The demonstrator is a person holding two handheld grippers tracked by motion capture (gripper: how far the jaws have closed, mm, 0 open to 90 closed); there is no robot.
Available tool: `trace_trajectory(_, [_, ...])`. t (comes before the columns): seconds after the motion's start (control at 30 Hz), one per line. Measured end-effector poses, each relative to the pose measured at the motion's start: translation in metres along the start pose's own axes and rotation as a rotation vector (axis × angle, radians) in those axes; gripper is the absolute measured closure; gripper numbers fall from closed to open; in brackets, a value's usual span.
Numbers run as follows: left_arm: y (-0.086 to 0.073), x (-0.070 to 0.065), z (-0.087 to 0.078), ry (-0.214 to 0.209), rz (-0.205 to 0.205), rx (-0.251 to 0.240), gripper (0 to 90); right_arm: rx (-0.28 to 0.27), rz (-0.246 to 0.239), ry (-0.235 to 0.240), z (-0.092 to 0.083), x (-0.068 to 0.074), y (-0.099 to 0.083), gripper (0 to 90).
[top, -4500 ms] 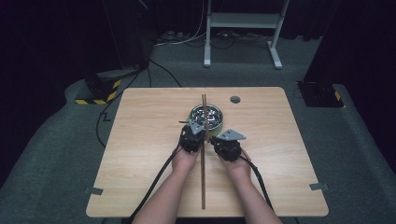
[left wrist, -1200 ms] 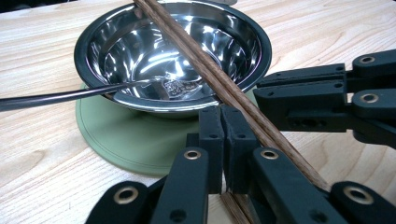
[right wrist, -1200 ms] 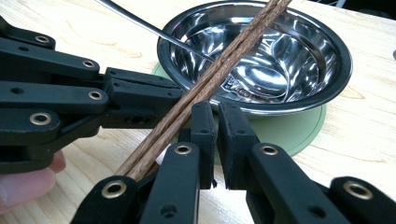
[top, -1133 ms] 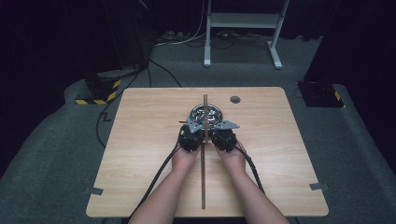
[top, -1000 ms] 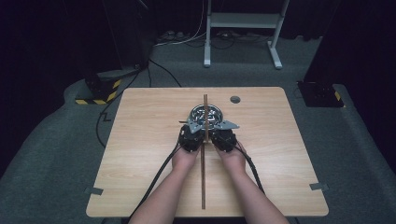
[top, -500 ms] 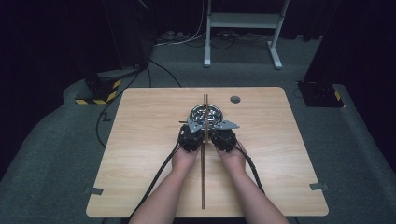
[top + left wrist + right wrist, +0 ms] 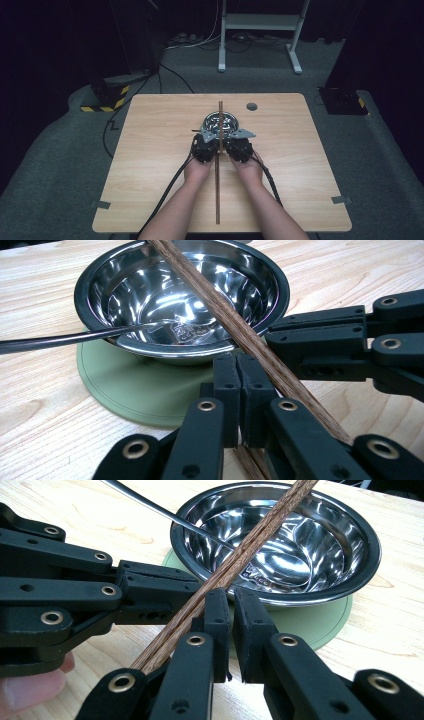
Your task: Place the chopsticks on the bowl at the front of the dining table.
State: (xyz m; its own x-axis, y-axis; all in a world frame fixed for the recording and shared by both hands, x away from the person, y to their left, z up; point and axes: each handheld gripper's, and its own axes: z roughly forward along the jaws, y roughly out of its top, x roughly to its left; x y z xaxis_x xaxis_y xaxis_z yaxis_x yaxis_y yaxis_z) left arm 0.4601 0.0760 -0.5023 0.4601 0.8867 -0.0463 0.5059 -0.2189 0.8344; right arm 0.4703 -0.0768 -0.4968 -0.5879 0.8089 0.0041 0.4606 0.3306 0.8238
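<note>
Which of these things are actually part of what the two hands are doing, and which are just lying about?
In the job:
- chopsticks between the two tools
- left tool, shut
- right tool, shut
- steel bowl
- green mat under it
- metal utensil resting in the bowl

Lying about:
- small round dark thing on the table
- floor cables
- metal stand
</note>
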Motion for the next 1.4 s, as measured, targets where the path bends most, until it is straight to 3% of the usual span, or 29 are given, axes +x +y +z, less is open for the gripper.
trace_trajectory(0.37, [-0.001, 0.001, 0.000, 0.008, 0.003, 0.004, 86.9, -0.006, 0.006, -0.004, 0.000, 0.000, 0.001, 83.7])
trace_trajectory(0.8, [-0.003, 0.006, -0.013, 0.020, 0.002, -0.001, 84.5, -0.010, 0.009, -0.013, -0.009, -0.003, 0.000, 79.6])
trace_trajectory(1.07, [-0.011, 0.011, -0.029, 0.037, 0.031, 0.020, 71.4, 0.010, 0.034, -0.037, -0.025, -0.013, -0.014, 68.0])
trace_trajectory(1.4, [-0.033, 0.034, -0.063, 0.059, 0.021, 0.056, 54.4, 0.045, 0.044, -0.074, -0.057, -0.030, -0.042, 56.2])
